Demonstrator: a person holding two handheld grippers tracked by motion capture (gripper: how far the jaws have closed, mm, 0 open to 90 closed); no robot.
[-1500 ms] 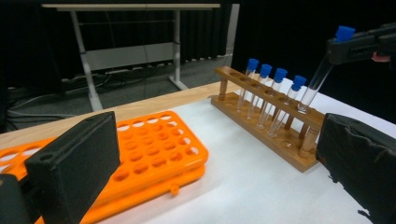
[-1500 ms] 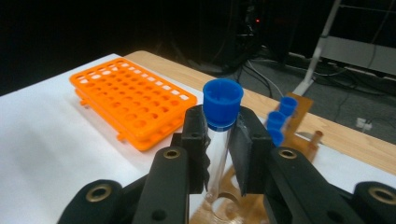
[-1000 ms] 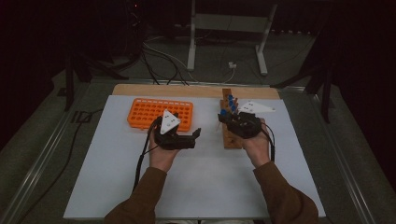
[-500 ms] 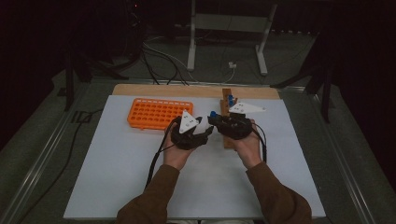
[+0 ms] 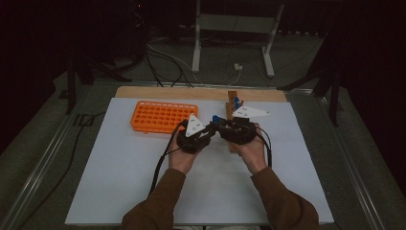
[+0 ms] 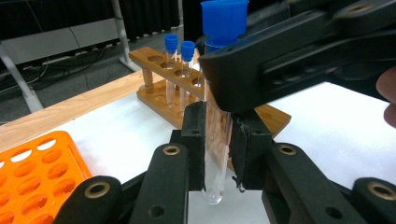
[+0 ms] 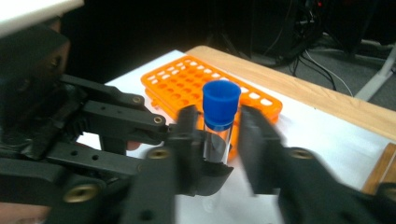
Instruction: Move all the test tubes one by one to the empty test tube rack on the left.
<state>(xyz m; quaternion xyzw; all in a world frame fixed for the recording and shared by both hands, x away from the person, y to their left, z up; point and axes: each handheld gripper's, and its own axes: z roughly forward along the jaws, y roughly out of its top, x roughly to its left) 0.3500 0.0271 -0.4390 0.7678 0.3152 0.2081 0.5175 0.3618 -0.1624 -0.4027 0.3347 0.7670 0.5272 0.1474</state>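
A clear test tube with a blue cap (image 6: pixel 224 21) stands upright between both grippers above the white mat. My left gripper (image 6: pixel 217 156) has just been closing and is shut on the tube's lower glass (image 6: pixel 215 140). My right gripper (image 7: pixel 219 135) reaches in at the tube (image 7: pixel 219 140) below its cap; its jaws have just been opening, and its right finger (image 7: pixel 254 140) stands off the glass. In the high view, the left gripper (image 5: pixel 213 128) and right gripper (image 5: pixel 219 127) meet tip to tip at the blue cap (image 5: pixel 215 118).
A wooden tube rack (image 6: pixel 161 91) holding two blue-capped tubes (image 6: pixel 172 44) stands behind the hands, at the mat's far right of centre (image 5: pixel 232 103). An orange rack (image 5: pixel 163 116) of empty holes lies at the far left. White mat (image 5: pixel 119 182) spreads toward the person.
The left hand has moved right to meet the right gripper, and its jaws have shut on the tube. The right gripper's jaws have spread apart.
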